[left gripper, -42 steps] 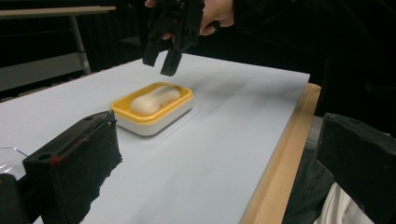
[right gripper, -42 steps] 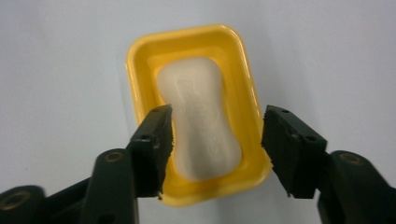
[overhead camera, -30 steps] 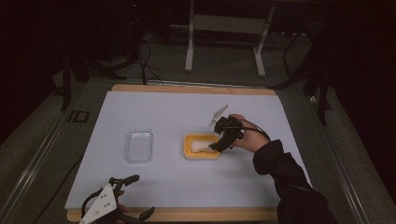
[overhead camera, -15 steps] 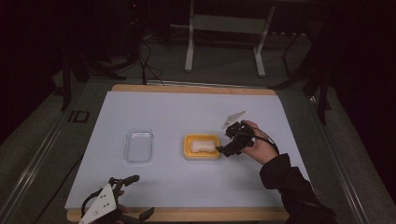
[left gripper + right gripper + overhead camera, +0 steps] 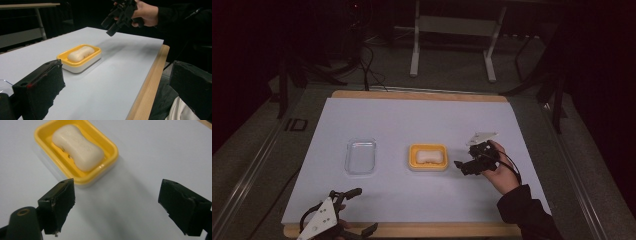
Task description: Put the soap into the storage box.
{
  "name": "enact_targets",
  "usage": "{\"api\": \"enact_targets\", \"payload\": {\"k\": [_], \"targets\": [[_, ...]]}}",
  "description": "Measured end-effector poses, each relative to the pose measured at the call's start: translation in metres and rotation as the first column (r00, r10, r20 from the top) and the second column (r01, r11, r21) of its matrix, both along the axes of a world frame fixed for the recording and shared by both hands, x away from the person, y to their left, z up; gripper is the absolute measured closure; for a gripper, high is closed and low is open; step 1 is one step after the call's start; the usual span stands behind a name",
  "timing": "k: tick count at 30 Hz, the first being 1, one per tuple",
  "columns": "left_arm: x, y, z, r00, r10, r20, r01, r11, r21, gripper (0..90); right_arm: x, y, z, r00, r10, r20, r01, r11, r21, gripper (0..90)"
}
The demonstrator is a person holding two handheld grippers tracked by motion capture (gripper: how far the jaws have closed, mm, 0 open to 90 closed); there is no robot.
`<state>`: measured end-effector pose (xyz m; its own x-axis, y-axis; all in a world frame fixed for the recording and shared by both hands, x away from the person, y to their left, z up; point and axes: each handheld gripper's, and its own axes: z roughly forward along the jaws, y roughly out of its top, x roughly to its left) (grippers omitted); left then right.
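A cream soap bar (image 5: 78,146) lies in the yellow dish (image 5: 428,156) mid-table. The right gripper (image 5: 467,166) hovers just right of it, jaws wide and empty; the left gripper (image 5: 352,210), near-left, also gapes. The bar looks light, hard and slippery: pinch its narrow waist.

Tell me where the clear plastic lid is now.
In the high view, the clear plastic lid lies flat on the white table sheet, left of the yellow soap dish.

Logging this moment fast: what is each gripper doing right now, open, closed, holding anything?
Left gripper: open, holding nothing, at the table's near edge.
Right gripper: open, holding nothing, just right of the yellow soap dish.
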<state>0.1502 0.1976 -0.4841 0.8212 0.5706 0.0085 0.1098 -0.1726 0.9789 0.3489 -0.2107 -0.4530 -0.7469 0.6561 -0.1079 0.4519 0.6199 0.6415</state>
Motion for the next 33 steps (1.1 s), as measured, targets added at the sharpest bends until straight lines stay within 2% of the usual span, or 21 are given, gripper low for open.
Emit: {"api": "enact_targets", "payload": {"k": [8, 9, 14, 18, 19, 22, 33], "targets": [[0.001, -0.001, 0.000, 1.0000, -0.001, -0.003, 0.001, 1.0000, 0.004, 0.1, -0.019, -0.010, -0.010, 0.9967, -0.081, -0.005, 0.081, 0.996, 0.025, 13.6], [0.001, -0.001, 0.000, 1.0000, -0.001, -0.004, 0.001, 1.0000, 0.005, 0.1, -0.021, -0.010, -0.012, 0.9962, -0.086, -0.014, 0.087, 0.996, 0.028, 13.6], [0.001, -0.001, 0.000, 1.0000, -0.001, -0.003, 0.001, 1.0000, 0.004, 0.1, -0.029, -0.012, -0.017, 0.9956, -0.094, -0.002, 0.094, 0.995, 0.018, 13.4], [0.001, -0.002, 0.000, 1.0000, -0.002, -0.003, 0.002, 0.9999, 0.011, 0.1, -0.034, -0.016, -0.017, 0.9895, -0.145, -0.005, 0.145, 0.988, 0.061, 13.1], [0.001, -0.002, 0.000, 1.0000, -0.002, -0.003, 0.002, 0.9999, 0.011, 0.1, -0.034, -0.016, -0.017, 0.9895, -0.145, -0.005, 0.145, 0.988, 0.061, 13.1], [0.001, -0.002, 0.000, 1.0000, -0.004, -0.003, 0.004, 0.9999, 0.010, 0.0, -0.040, -0.019, -0.016, 0.9866, -0.159, 0.035, 0.157, 0.985, 0.068, 13.1], [0.001, -0.003, 0.000, 1.0000, -0.005, -0.001, 0.005, 0.9999, 0.013, 0.1, -0.050, -0.028, -0.029, 0.9844, -0.176, 0.003, 0.175, 0.982, 0.065, 13.1]]}}
